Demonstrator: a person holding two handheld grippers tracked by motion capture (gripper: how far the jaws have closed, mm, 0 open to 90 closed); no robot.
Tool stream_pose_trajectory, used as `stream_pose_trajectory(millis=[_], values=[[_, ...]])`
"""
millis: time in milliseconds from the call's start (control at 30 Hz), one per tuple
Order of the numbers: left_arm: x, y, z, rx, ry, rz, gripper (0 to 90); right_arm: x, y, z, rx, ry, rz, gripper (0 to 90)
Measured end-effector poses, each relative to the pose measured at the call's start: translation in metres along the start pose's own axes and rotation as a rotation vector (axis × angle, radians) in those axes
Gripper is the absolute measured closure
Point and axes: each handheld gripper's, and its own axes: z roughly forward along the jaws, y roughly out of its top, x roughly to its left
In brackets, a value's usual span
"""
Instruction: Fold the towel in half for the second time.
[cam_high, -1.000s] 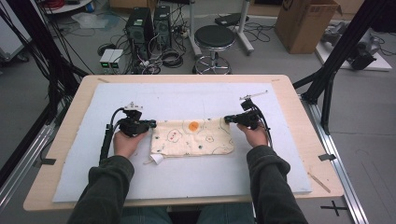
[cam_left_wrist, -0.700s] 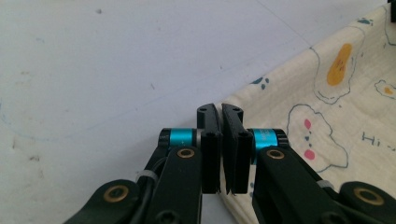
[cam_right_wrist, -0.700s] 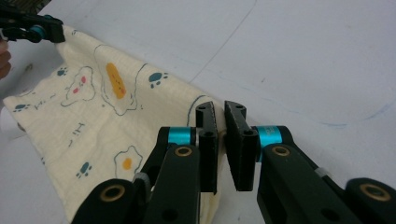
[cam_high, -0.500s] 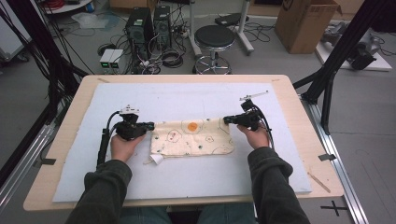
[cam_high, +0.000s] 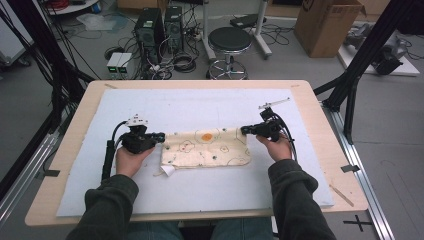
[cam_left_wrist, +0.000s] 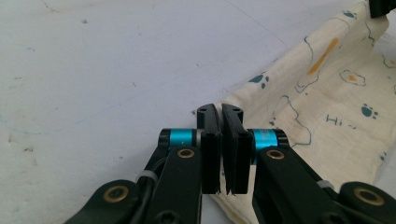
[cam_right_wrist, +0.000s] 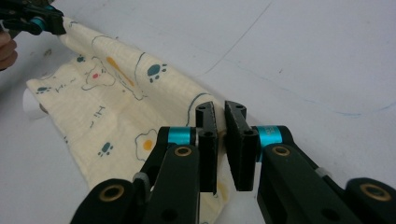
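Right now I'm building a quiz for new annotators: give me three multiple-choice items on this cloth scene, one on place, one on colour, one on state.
1. Where does the cloth lie?
A. on the white mat
B. on the stool
C. on the floor

2. What colour are the paw prints on the cloth?
A. red
B. teal
C. purple

3. How do the left tongs stand?
A. wide open
B. shut on the cloth's corner
C. holding a pen

A: the white mat lies under it in the high view.
B: teal paws show in both gripper views.
B: cloth is pinched between the jaws.

Matt printed cloth, scuffed white mat
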Motion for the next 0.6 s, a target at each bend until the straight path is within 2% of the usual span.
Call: stream_pose_trajectory(millis=[133,200,267,367,600], values=[[-0.002,-0.003,-0.003,-0.01,-0.007,-0.002,85.9,0.003,-0.001,-0.001,0.007,0.008,-0.012,83.7],[-0.003,-0.003,-0.004,-0.011,-0.011,0.005,85.9,0.004,-0.003,-0.002,-0.007,0.004,-0.024,83.7],[-0.004,-0.004,-0.006,-0.014,-0.016,0.008,85.9,0.002,-0.008,-0.002,-0.021,0.017,-0.01,83.7],[-0.006,-0.005,-0.006,-0.009,-0.023,0.022,85.9,0.001,-0.015,-0.001,-0.01,0.024,-0.002,83.6],[-0.01,-0.007,-0.01,-0.005,-0.033,0.044,85.8,0.004,-0.021,-0.006,-0.033,0.041,-0.019,83.6]])
